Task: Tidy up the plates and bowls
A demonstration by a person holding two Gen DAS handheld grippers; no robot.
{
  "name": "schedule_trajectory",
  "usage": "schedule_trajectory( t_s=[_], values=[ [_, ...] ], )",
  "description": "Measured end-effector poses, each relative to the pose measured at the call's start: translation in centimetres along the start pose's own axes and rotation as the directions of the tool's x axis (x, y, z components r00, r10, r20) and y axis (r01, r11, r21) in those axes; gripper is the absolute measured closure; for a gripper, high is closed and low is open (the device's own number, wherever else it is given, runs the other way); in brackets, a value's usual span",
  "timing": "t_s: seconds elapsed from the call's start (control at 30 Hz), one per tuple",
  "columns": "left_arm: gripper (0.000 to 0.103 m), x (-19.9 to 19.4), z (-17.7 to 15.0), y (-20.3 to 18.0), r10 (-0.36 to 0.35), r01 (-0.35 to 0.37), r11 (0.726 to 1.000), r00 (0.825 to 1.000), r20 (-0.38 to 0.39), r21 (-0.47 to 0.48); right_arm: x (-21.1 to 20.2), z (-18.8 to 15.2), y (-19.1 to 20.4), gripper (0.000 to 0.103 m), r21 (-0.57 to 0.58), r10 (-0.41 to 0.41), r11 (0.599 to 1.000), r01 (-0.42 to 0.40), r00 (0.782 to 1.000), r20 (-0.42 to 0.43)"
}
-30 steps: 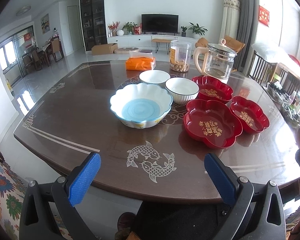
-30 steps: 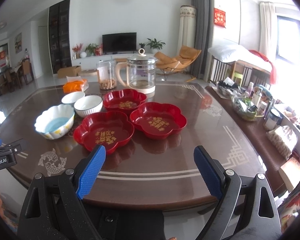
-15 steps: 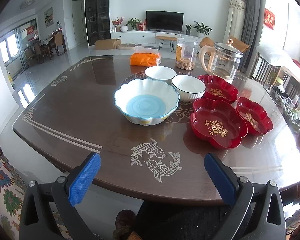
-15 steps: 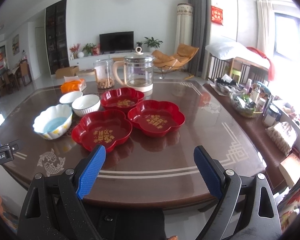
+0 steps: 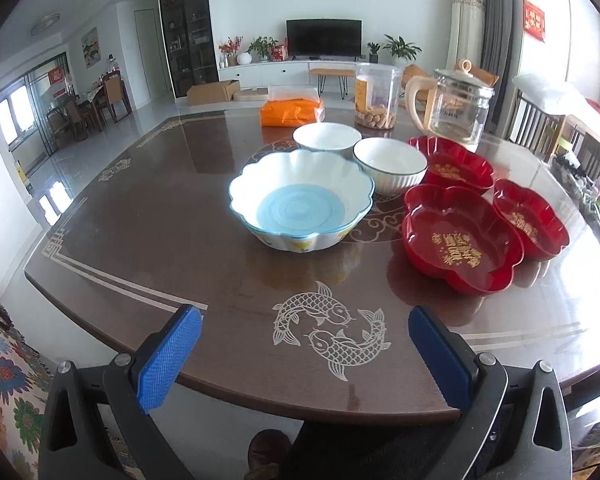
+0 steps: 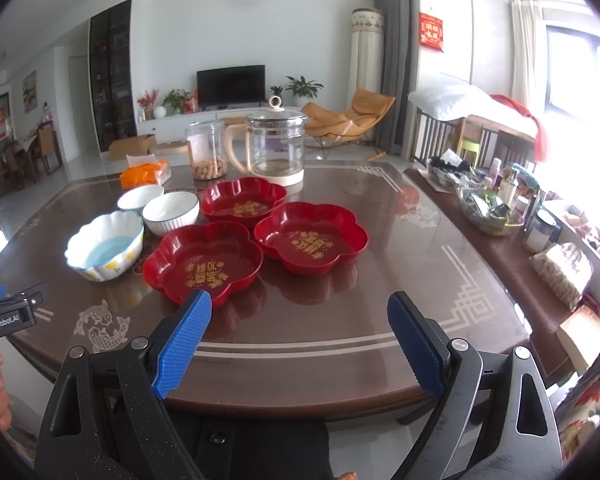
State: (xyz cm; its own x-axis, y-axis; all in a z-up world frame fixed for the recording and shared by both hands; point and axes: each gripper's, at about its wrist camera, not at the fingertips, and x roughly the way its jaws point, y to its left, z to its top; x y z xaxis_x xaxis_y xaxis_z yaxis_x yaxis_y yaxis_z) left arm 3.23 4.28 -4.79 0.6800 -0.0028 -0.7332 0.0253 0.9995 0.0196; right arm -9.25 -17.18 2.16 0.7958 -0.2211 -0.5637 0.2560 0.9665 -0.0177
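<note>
A scalloped white bowl with a blue inside (image 5: 300, 200) (image 6: 104, 246) stands mid-table. Behind it are two plain white bowls (image 5: 326, 138) (image 5: 390, 162). Three red flower-shaped plates stand to the right: a near one (image 5: 462, 240) (image 6: 204, 262), a right one (image 6: 311, 240) and a far one (image 6: 243, 202). My left gripper (image 5: 304, 344) is open and empty over the near table edge, short of the blue bowl. My right gripper (image 6: 300, 336) is open and empty over the near edge, in front of the red plates.
A glass kettle (image 6: 274, 148), a clear jar of snacks (image 6: 208, 156) and an orange tissue pack (image 6: 145, 174) stand at the table's far side. A side shelf with bottles (image 6: 496, 200) runs along the right. The left gripper's body (image 6: 8, 314) shows at the right view's left edge.
Both grippers have moved forward a little toward the table and the dishes look nearer. Both stay open and empty. No dish has moved.
</note>
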Motion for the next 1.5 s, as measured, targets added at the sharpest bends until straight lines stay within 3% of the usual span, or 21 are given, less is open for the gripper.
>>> schedule_trajectory(
  t_s=[0.27, 0.43, 0.87, 0.93, 1.03, 1.13, 1.4, 1.5],
  values=[
    [0.0, 5.6, 0.6, -1.0, -0.046, 0.047, 0.997, 0.999, -0.017, 0.064, 0.5, -0.1, -0.5, 0.011, 0.016, -0.027, 1.0, 0.027, 1.0, 0.0],
    [0.0, 6.1, 1.0, -1.4, -0.059, 0.058, 0.996, 0.998, 0.006, 0.07, 1.7, -0.1, -0.4, 0.011, 0.002, -0.039, 0.999, 0.039, 0.999, -0.026],
    [0.0, 15.5, 2.4, -3.2, -0.035, 0.051, 0.99, 0.992, -0.123, 0.133, 6.6, 0.0, -1.9, 0.011, 0.024, -0.082, 0.996, 0.084, 0.992, -0.093],
    [0.0, 16.1, 2.7, -3.3, -0.049, 0.062, 0.99, 0.993, -0.106, 0.123, 7.1, -0.3, -2.1, 0.011, 0.031, -0.081, 0.996, 0.085, 0.99, -0.111],
    [0.0, 16.9, 3.2, -2.6, -0.064, 0.068, 0.997, 0.991, -0.116, 0.025, 7.8, -0.6, -2.5, 0.011, 0.042, -0.08, 0.995, 0.086, 0.988, -0.133],
    [0.0, 17.4, 3.2, -2.8, -0.04, 0.041, 0.999, 0.993, -0.115, 0.007, 8.3, -0.7, -2.7, 0.011, 0.051, -0.076, 0.995, 0.084, 0.986, -0.146],
    [0.0, 16.7, 2.5, -5.2, -0.074, 0.082, 0.995, 0.99, -0.12, 0.058, 8.7, -1.0, -2.1, 0.011, 0.051, -0.056, 0.997, 0.065, 0.985, -0.162],
    [0.0, 17.1, 2.9, -5.7, -0.044, 0.045, 0.999, 0.992, -0.121, 0.007, 8.6, -1.0, -1.9, 0.011, 0.047, -0.052, 0.997, 0.061, 0.986, -0.16]
  ],
)
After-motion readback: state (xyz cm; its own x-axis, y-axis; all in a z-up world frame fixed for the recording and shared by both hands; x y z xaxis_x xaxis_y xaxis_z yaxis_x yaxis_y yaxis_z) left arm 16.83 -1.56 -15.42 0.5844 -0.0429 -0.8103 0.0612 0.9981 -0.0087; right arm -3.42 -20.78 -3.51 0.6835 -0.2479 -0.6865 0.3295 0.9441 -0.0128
